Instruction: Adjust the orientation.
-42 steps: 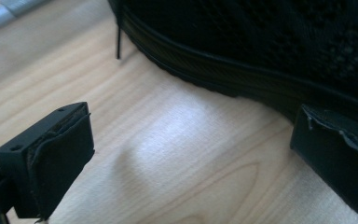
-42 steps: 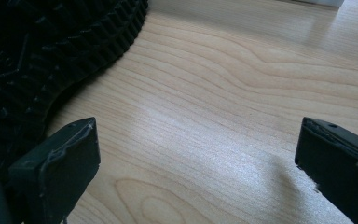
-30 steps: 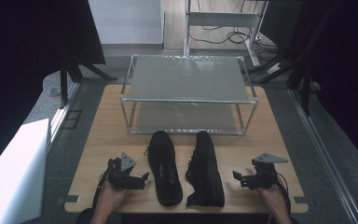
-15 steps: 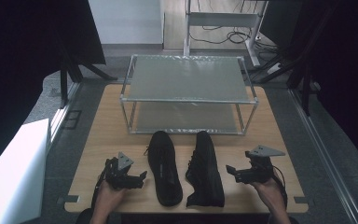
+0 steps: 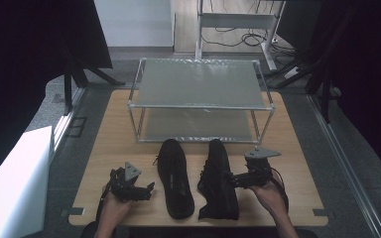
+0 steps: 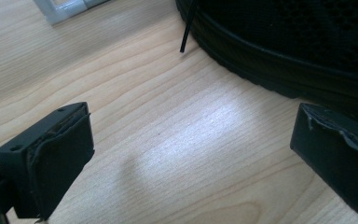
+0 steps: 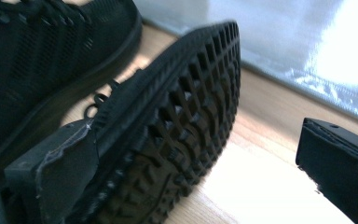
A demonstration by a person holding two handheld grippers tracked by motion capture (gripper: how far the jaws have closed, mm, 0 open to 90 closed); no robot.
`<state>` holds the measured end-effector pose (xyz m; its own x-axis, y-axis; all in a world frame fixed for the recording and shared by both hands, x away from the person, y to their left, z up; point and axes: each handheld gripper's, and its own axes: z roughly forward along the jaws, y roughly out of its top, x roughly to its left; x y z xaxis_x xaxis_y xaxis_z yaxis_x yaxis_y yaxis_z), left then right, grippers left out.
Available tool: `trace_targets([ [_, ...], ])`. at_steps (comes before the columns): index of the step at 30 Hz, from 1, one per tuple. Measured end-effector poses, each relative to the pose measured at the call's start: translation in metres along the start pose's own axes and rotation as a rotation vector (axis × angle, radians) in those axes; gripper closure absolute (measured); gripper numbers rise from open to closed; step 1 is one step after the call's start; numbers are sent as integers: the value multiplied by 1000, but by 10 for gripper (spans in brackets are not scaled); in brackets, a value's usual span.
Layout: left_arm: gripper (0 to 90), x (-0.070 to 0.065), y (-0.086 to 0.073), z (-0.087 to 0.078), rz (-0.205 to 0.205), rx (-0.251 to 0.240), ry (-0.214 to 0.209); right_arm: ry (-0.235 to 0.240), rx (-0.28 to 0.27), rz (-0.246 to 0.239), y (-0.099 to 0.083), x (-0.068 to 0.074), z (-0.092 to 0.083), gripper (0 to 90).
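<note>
Two black shoes on wood table (image 5: pixel 297 148) in front of wire rack (image 5: pixel 201 101): right shoe (image 5: pixel 219 181) tipped on side w/ right gripper (image 5: pixel 239 180) jaws apart around its sole, left shoe (image 5: pixel 175 177) flat, left gripper (image 5: pixel 148 188) jaws apart just beside it.

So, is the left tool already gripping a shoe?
No, the left tool is open over bare table beside the shoe.

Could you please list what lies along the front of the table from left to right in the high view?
Left gripper → left shoe → right shoe → right gripper, its jaws at that shoe's side.
</note>
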<state>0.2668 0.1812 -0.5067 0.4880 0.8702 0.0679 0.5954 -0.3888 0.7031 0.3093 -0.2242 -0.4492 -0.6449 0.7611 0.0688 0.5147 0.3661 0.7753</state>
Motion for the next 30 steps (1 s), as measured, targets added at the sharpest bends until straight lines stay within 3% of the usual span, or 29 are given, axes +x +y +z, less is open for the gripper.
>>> trace_targets([
  [7,0,-1,0,0,5,6,3,-14,-5,14,-4,-4,-4,0],
  [12,0,0,-1,1,4,23,14,-20,-38,78,-13,-13,-12,0],
  [17,0,0,0,1,-3,16,18,-76,-53,101,-21,-26,-27,5],
  [20,0,-1,0,3,2,23,18,-108,-62,127,-32,-36,-39,65],
  [30,0,-1,0,3,5,23,20,-198,-17,160,-55,-57,-45,137],
])
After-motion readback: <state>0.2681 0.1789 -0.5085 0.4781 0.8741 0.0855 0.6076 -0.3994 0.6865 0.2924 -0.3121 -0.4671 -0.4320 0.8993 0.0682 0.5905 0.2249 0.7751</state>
